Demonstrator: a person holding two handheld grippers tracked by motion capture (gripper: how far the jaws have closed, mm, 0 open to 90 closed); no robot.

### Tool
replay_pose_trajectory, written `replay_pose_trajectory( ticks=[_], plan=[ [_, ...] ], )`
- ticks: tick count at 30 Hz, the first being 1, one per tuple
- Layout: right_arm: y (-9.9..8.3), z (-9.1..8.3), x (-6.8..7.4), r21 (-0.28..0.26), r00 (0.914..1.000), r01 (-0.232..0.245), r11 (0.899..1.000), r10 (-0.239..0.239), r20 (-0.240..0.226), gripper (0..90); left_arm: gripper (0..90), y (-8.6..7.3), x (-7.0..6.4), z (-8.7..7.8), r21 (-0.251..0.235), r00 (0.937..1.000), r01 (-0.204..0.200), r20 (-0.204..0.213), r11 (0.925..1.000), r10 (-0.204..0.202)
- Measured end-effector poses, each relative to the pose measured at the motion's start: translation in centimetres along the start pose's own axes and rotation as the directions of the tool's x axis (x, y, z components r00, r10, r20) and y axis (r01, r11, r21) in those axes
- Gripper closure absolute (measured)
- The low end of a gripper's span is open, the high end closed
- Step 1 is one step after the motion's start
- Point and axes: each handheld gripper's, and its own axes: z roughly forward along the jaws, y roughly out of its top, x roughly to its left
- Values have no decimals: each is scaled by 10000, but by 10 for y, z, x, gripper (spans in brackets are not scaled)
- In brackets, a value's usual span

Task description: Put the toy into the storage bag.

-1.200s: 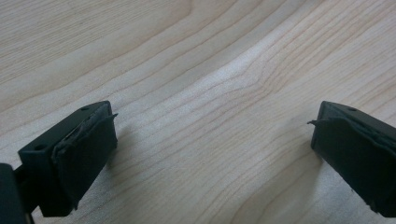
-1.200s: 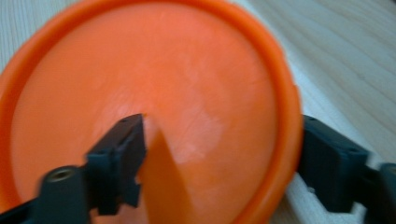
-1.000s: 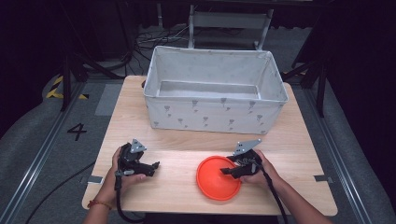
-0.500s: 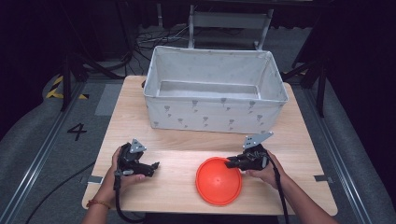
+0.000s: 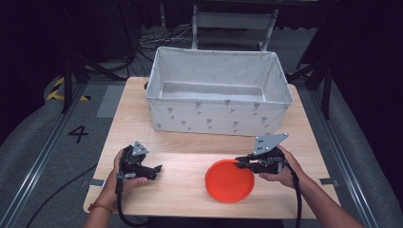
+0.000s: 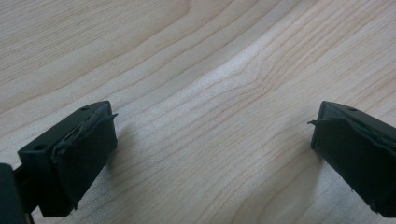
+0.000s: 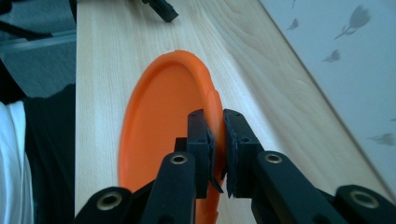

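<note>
At the left of the high view we see our left gripper held low over the wooden table in the left hand, its cable trailing off the near edge. In the left gripper view its two black jaws stand wide apart with bare wood grain between them and nothing held.

Farther back, across the middle of the table, stands a white fabric storage bin printed with small grey motifs, open at the top; its inside looks bare as far as we can tell.

Near the front edge, right of centre, lies an orange plate, flat on the wood. Our right gripper reaches it from the right, held in the right hand, the grey three-cornered plate on top. In the right gripper view the jaws are drawn close together on the plate's rim, one inside the rim and one outside, pinching it. The bin's printed wall runs along the right side of that view, near the plate but apart from it
</note>
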Motion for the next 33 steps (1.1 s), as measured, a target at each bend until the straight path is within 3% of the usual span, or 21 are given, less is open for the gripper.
replay_pose_trajectory(
  ticks=[6, 14, 28, 33],
  plan=[
    [17, -26, 1, 519, 9961, 670, 9964, -697, 533, 822, 6, 0, 0, 0, 2, 10000, -1, -1, 10000, 1],
    [31, -53, -4, 801, 9918, 1050, 9912, -1103, 641, 822, 6, 0, 0, 0, 1, 10000, -2, -1, 10000, 2],
    [81, -97, -13, 652, 9848, 1267, 9898, -1334, 1115, 821, 5, -1, 0, -1, -26, 10000, 46, -37, 10000, -47],
    [91, -108, -14, 445, 9814, 1362, 9897, -1409, 1302, 822, 6, -1, 0, -1, -1, 10000, 30, -33, 10000, -30]
  ],
)
